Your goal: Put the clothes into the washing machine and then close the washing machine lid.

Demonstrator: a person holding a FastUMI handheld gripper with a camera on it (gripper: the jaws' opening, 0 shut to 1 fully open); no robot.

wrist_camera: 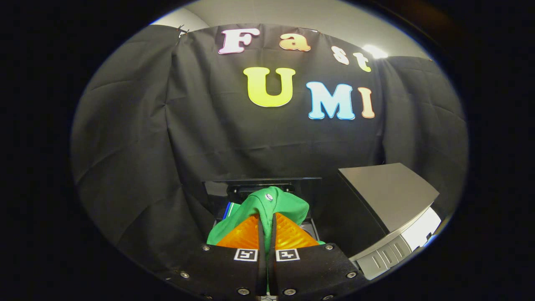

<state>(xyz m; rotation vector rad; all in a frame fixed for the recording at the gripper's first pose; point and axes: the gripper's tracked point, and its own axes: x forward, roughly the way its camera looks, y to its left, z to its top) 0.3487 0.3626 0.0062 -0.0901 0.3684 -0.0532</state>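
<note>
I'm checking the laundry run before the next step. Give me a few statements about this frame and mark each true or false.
1. The gripper is shut on the green garment. True.
2. The garment lies flat on the floor. False: it hangs bunched from the orange fingers.
3. A grey washing machine stands to the right of the gripper. True.
4. The garment is red. False: it is green.
5. A blue item shows just behind the garment. True.

Wall: black cloth [267, 138] draped in folds — it covers the whole back and both sides of the booth.
Above the cloth: pale ceiling [301, 19].
Light: one bright lamp [375, 51] glowing just over the cloth's top edge.
</note>
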